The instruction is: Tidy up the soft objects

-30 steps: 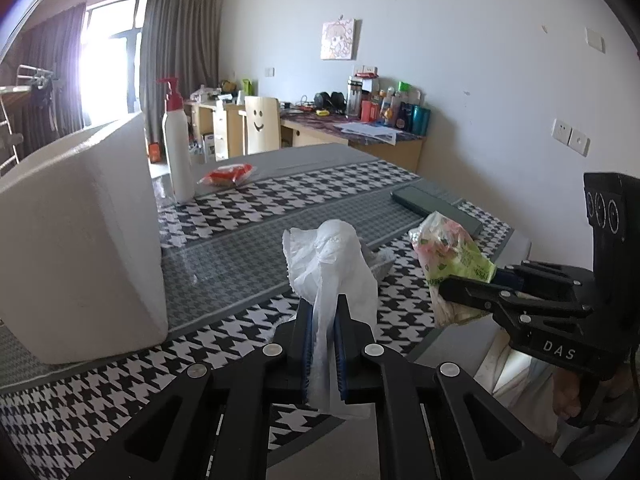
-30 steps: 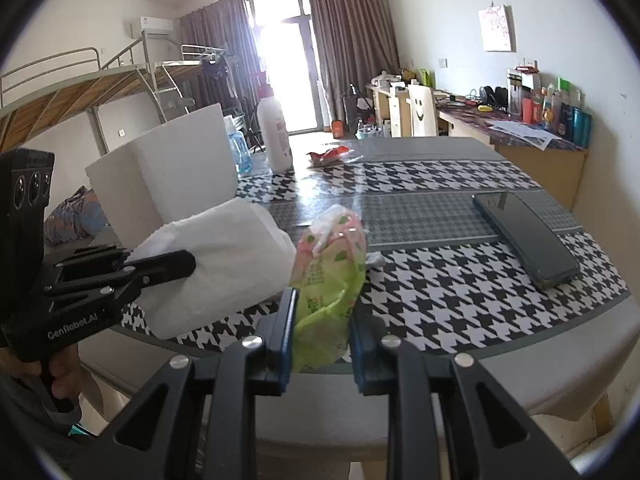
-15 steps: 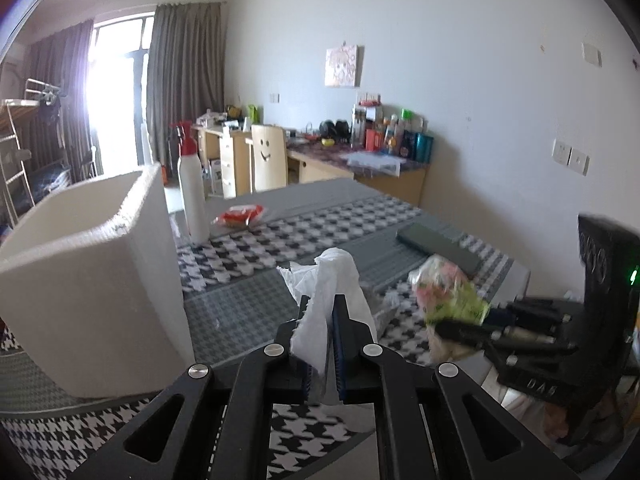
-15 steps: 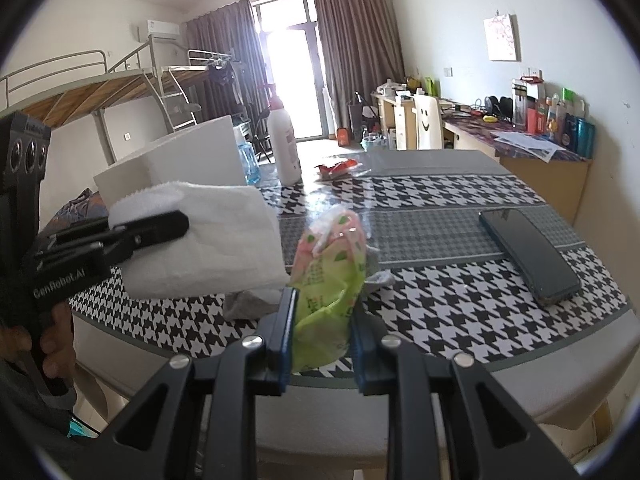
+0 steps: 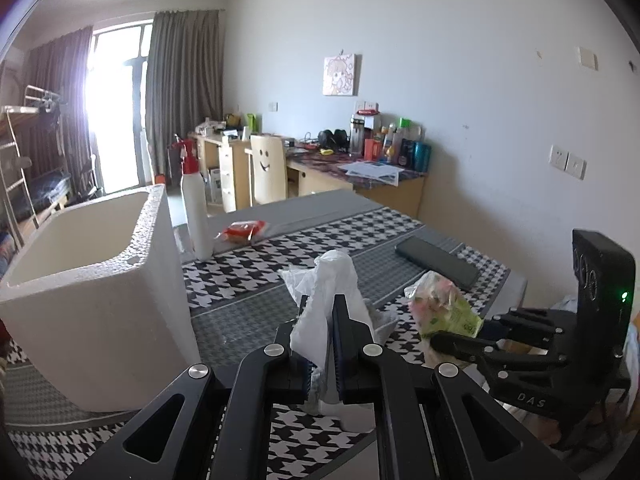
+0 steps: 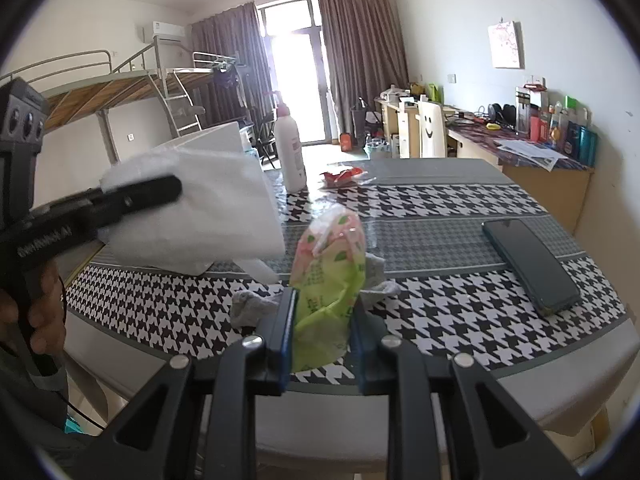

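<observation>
Left gripper [image 5: 320, 334] clamped nearly shut on white tissue [image 5: 324, 300], held above worktop [image 5: 248, 316] just right of foam box [image 5: 100, 280]. Right gripper [image 6: 324, 320] closed partway on green-pink pack [image 6: 328, 264], lifted over worktop's near edge. Grey cloth [image 6: 252, 306] lying on worktop beneath pack. Phone [image 6: 528, 264] flat at right; bottle [image 6: 290, 156] upright behind box.

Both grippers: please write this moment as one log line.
left hand-held gripper: shut on white tissue | right hand-held gripper: shut on green packet
</observation>
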{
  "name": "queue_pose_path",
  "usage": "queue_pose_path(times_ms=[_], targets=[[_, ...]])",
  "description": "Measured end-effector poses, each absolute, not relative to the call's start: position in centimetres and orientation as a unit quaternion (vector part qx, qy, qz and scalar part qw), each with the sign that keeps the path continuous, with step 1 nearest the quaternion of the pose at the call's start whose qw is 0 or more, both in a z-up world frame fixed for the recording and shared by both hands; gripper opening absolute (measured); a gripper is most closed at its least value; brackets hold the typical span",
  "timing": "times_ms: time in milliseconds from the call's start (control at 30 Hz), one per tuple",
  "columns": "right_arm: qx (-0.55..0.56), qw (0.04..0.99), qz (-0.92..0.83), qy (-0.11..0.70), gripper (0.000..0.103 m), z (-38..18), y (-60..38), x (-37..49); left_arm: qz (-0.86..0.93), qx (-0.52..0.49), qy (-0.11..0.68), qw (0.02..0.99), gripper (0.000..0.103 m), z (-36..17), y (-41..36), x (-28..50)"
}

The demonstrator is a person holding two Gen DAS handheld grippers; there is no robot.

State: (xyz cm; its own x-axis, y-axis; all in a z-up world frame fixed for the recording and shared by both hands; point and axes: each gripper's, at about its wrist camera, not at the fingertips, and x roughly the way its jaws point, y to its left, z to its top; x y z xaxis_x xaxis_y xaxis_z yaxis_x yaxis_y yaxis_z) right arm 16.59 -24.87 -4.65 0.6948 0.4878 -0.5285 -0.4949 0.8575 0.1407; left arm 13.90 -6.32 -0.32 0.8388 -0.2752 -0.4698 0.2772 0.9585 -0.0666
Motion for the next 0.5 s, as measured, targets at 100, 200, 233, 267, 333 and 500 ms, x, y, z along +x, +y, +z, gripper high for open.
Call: queue_pose_path(times_ms=[100,200,233,267,333,500], targets=[[-0.005,0.920,0.269,0.284,0.028,-4.64,-24.83,16.55,-0.136,0.007,0.249,0.959,0.009,-0.73,-6.25,14.02],[-0.007,0.920,0.269,0.285,0.028,-4.66,-24.77,16.54,-0.135,0.004,0.254,0.958,0.009,-1.13,-6.24,14.05],[-0.006,0.920,0.270,0.285,0.028,-4.69,-24.81,16.54,-0.136,0.004,0.253,0.958,0.009,-1.15,-6.28,13.97],[-0.006,0.920,0.270,0.285,0.028,-4.73,-24.81,16.55,-0.137,0.004,0.253,0.958,0.009,-1.12,-6.35,13.92],[-0.006,0.919,0.269,0.287,0.028,-4.79,-24.80,16.63,-0.137,0.007,0.251,0.958,0.009,-0.99,-6.37,13.73],[-0.007,0.919,0.269,0.286,0.028,-4.72,-24.62,16.51,-0.131,0.006,0.244,0.961,0.009,-0.60,-6.10,13.55]])
